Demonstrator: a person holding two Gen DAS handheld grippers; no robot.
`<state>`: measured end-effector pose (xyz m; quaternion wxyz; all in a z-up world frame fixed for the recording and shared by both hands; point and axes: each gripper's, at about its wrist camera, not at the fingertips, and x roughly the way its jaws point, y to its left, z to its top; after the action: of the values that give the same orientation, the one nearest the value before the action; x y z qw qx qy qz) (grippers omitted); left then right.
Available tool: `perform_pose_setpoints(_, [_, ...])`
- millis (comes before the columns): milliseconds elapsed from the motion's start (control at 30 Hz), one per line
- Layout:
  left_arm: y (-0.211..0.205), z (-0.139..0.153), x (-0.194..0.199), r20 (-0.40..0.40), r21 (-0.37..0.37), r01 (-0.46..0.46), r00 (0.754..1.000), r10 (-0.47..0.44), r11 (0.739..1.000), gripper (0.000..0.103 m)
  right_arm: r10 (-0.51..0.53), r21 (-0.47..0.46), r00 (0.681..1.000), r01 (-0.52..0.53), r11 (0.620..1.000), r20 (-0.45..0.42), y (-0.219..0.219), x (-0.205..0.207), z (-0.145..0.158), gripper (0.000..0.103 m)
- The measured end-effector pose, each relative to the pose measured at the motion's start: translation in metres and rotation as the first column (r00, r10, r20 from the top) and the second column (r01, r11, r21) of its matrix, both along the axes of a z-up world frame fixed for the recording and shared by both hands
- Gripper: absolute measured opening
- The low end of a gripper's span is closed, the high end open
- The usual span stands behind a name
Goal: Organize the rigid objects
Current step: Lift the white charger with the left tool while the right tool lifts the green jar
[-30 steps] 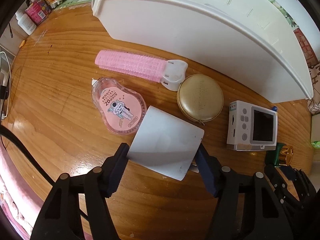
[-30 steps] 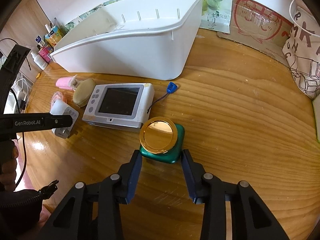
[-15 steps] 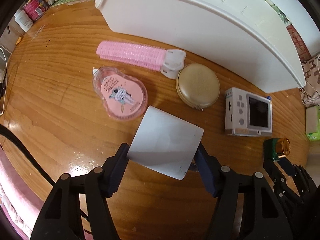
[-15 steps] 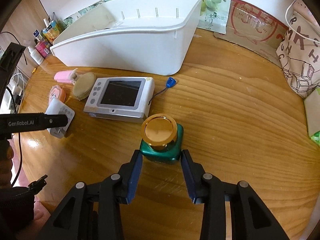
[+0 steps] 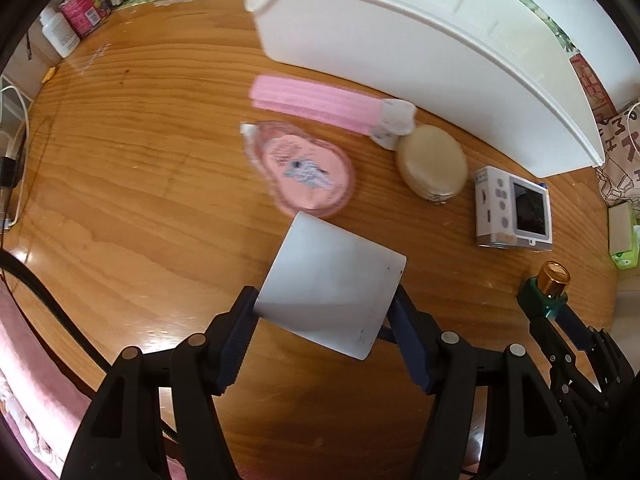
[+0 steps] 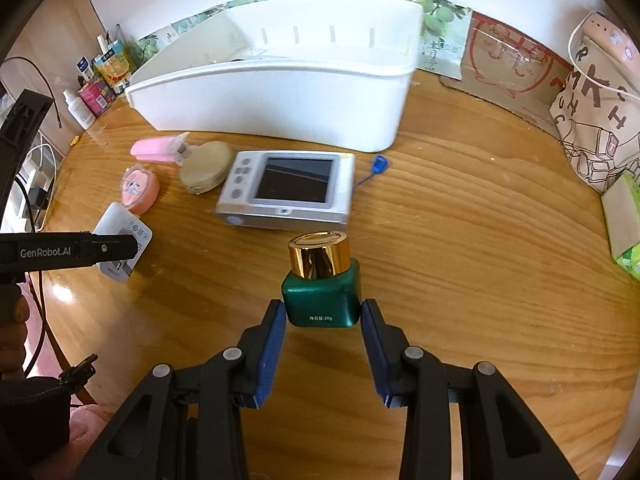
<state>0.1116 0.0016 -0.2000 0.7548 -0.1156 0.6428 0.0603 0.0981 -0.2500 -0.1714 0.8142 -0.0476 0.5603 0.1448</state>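
My left gripper is shut on a flat white box and holds it above the wooden table; the box also shows in the right wrist view. My right gripper is shut on a green jar with a gold lid, lifted off the table; the jar also shows in the left wrist view. On the table lie a pink hair roller, a pink correction tape, a round gold case and a small white camera. A large white bin stands behind them.
Bottles and small boxes stand at the table's far left corner. A printed tote bag and a green tissue pack sit at the right. Cardboard leans on the back wall. A cable with a blue tag lies by the camera.
Both grippers have risen and pulled back, each carrying its object. The green jar is now lifted off the table, seen more from the side. The table items look farther away.
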Motion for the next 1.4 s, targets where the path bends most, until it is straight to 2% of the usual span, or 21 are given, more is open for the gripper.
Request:
perform_pose_setpoints(233, [0.043,0.009,-0.018,0.017,0.025,-0.025,1.0,0.025,0.999,0.068,0.016,0.026,1.0,-0.017,1.0,0.024,0.033,-0.009,0.006,0.038])
perform_pose_setpoints(467, [0.097,0.028,-0.022,0.06,0.047,-0.1,0.993,0.097,0.994,0.068,0.071,0.03,0.994,-0.074,0.997,0.079,0.068,-0.015,0.016,0.037])
perform_pose_setpoints(533, [0.101,0.031,-0.02,0.069,0.042,-0.121,0.991,0.118,0.992,0.068,0.104,0.052,0.988,-0.111,0.993,0.115,0.075,-0.016,0.023,0.001])
perform_pose_setpoints(667, [0.1,0.049,-0.005,0.097,0.047,-0.145,0.985,0.14,0.988,0.068,0.138,0.025,0.977,-0.144,0.989,0.16,0.096,-0.009,0.031,0.002])
perform_pose_setpoints(733, [0.094,0.063,-0.009,0.115,0.043,-0.153,0.982,0.147,0.987,0.068,0.131,0.042,0.981,-0.138,0.99,0.144,0.1,-0.003,0.027,0.002])
perform_pose_setpoints(867, [0.101,0.073,-0.01,0.149,0.029,-0.158,0.977,0.152,0.987,0.068,0.076,0.089,0.994,-0.083,0.993,0.083,0.095,0.005,0.02,0.002])
perform_pose_setpoints(967, [0.103,0.077,-0.013,0.164,0.025,-0.155,0.975,0.149,0.988,0.068,0.02,0.121,0.999,-0.024,0.992,0.034,0.082,0.009,0.018,0.005])
perform_pose_setpoints(1067, [0.104,0.078,-0.015,0.168,0.021,-0.159,0.974,0.154,0.987,0.068,-0.029,0.154,1.0,0.029,0.988,-0.003,0.071,0.012,0.013,0.021])
perform_pose_setpoints(1133, [0.103,0.078,-0.017,0.173,0.017,-0.157,0.973,0.152,0.987,0.068,-0.05,0.177,0.999,0.052,0.983,-0.019,0.066,0.014,0.012,0.038])
perform_pose_setpoints(1400, [0.101,0.077,-0.018,0.173,0.016,-0.139,0.976,0.135,0.99,0.068,-0.045,0.221,0.997,0.059,0.974,-0.068,0.073,0.021,0.004,0.059])
